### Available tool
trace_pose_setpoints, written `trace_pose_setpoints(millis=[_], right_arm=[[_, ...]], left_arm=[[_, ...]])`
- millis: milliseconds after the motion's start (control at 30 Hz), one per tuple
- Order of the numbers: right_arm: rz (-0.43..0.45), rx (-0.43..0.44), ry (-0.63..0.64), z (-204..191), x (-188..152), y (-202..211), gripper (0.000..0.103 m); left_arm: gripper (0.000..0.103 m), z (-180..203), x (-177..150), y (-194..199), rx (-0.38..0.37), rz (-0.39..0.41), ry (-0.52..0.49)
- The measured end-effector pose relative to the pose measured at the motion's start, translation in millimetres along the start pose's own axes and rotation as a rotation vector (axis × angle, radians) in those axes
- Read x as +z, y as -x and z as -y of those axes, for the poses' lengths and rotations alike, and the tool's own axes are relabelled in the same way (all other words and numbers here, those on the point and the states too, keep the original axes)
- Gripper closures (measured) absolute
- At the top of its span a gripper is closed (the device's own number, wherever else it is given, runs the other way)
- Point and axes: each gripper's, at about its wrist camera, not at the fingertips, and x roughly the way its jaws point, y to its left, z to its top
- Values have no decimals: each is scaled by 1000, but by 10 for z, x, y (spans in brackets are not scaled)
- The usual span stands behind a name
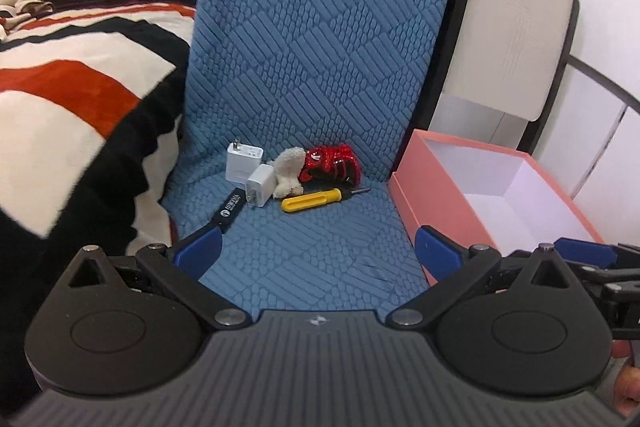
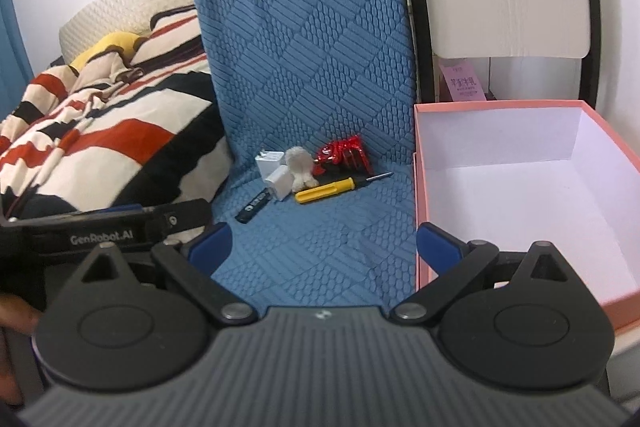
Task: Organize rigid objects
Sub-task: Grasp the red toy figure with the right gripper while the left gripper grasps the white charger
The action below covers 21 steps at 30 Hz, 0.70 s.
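1. Blue quilted cover (image 1: 320, 67) drapes the seat and back of the chair that carries everything; I use its edges for places.
2. My left tool (image 1: 318, 251) hangs above the front of the seat with its blue pads spread wide and nothing between them.
3. My right tool (image 2: 324, 245) is likewise spread wide and grips nothing, also above the front of the seat; from the left camera I see its blue tip (image 1: 584, 251) beside the box.
4. All the small things sit in a cluster near the back of the seat, toward its left edge.
5. A larger white charger (image 1: 242, 163) stands at the back with its prongs up; a smaller white charger (image 1: 260, 190) lies just in front, touching it.
6. A black USB stick (image 1: 230, 213) lies nearest the left edge, just in front of the chargers.
7. A yellow screwdriver (image 1: 316, 199) lies flat, its metal tip pointing toward the right edge.
8. Behind the screwdriver are a cream plush toy (image 1: 288, 173) and, touching it, a shiny red toy (image 1: 330, 165).
9. A pink box (image 2: 520, 195), open, white inside and holding nothing, sits against the right edge of the seat.
10. A striped blanket (image 1: 80, 67) lies past the left edge.
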Motion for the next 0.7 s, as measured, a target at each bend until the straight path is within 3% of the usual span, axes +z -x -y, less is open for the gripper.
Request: trace_pose_setpoints(millis=[267,500,700], right_arm=[[-3,12,39,50,197,-452,3],[-19,-45,64,63,461,-896,3],[-13,-24,99,32,654,-1214,2]], left_arm=[[0,-71,69,-521,23,-21,-27],[0,-276,113,-900,30,-27,3],[0,-457,108,-1226,19,-52,40]])
